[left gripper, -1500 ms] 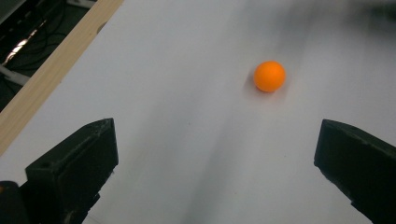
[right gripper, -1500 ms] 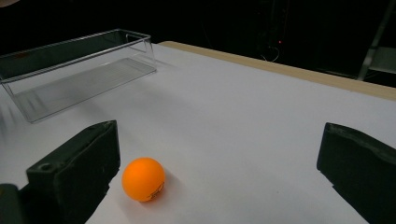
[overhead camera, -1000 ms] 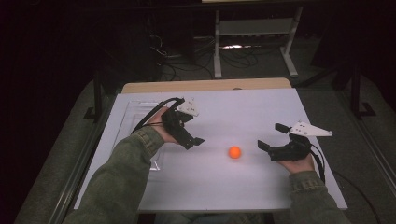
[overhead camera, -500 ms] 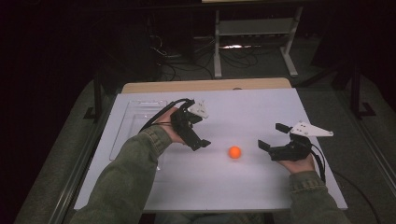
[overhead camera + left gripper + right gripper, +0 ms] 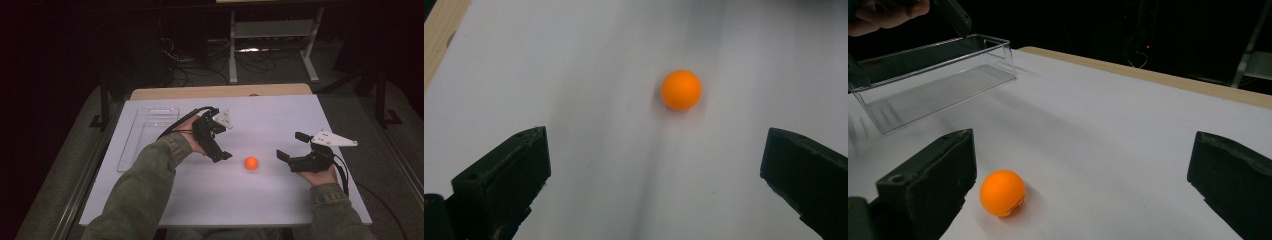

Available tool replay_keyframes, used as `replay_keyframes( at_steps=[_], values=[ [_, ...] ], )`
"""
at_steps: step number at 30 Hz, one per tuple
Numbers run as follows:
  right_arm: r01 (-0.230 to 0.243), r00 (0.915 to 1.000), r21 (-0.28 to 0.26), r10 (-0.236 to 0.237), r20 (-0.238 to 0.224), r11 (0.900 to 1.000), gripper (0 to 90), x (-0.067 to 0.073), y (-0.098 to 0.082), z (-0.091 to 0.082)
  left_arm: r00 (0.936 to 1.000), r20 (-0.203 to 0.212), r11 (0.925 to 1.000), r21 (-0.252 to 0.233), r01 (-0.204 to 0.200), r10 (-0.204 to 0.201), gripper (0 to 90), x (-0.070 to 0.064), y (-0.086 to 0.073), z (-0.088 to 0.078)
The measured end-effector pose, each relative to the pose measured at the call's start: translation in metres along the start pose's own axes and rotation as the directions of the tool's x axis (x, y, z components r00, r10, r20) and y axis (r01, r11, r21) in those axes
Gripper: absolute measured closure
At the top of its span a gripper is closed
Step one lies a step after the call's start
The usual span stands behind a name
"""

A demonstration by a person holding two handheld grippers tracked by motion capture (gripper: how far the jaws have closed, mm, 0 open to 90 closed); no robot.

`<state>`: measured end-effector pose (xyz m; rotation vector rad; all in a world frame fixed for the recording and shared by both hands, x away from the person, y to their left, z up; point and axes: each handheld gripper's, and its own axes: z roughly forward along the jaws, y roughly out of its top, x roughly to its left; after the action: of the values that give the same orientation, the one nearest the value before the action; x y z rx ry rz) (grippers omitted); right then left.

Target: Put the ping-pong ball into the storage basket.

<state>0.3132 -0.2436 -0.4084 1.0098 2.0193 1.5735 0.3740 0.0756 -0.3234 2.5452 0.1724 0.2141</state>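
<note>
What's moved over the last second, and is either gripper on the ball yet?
The left gripper has swung its jaws toward the orange ball and edged nearer, jaws open, nothing taken hold of. The ball, the right gripper, also open, and the clear tray at the left of the white table stayed put. Neither gripper touches the ball.

The room lay dark around a white-topped table (image 5: 280,115) with a wooden far edge (image 5: 220,92), behind which a pale metal stand (image 5: 272,35) rose over tangled cables (image 5: 192,62) on a dim grey floor (image 5: 380,150).
</note>
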Motion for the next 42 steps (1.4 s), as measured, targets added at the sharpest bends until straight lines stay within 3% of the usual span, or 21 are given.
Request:
replay_keyframes(
  at_steps=[42],
  values=[
    [-0.005, 1.0, -0.008, 0.005, -0.004, 1.0, 0.0, -0.001, 0.0, -0.001, 0.9962, 0.074, 0.9938, 0.097, -0.054, 0.047, 0.0, -0.004, 0.016, 0.058]
  ],
)
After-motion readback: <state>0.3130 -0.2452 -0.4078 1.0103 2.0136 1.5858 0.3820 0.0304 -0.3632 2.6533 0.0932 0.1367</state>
